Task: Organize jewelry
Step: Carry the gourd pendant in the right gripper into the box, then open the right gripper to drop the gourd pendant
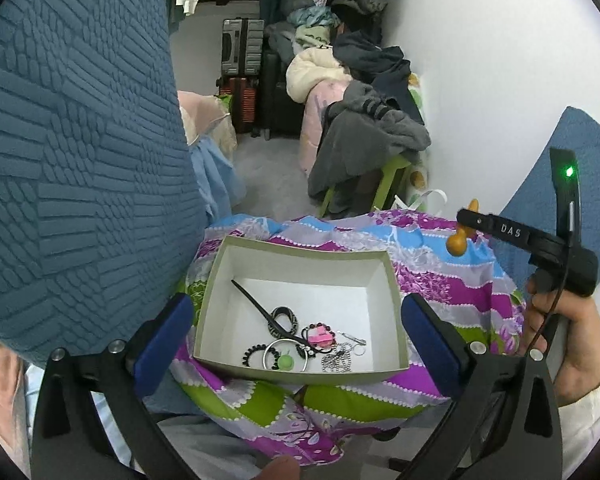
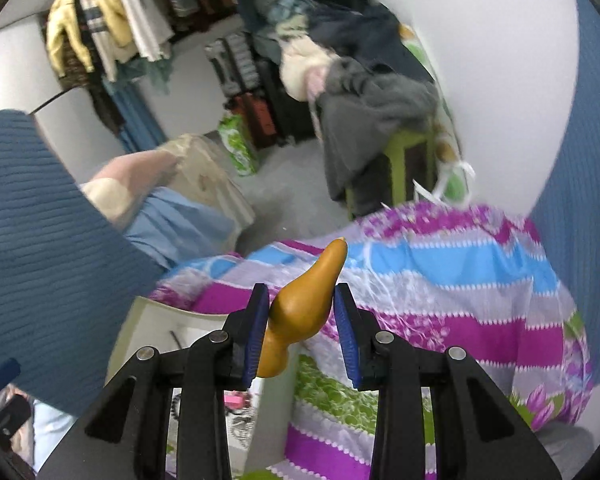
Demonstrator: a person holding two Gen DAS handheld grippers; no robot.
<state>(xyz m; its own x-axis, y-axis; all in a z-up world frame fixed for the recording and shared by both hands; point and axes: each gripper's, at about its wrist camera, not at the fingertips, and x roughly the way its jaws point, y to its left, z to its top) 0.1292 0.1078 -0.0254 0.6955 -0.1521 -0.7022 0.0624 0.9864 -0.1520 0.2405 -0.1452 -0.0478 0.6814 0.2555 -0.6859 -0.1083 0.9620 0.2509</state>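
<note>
A shallow olive cardboard box with a white inside rests on a floral quilt. In it lie a black hair stick, a dark patterned ring, a pink clip, a silver hoop and a silver chain. My left gripper hangs over the box, open wide and empty. My right gripper is shut on an orange-brown gourd-shaped ornament, held up above the quilt right of the box. The same ornament shows in the left wrist view.
The floral quilt covers the surface under the box. A blue textured cushion fills the left side. A hand grips the right tool. Beyond stand a green stool with grey clothes and suitcases.
</note>
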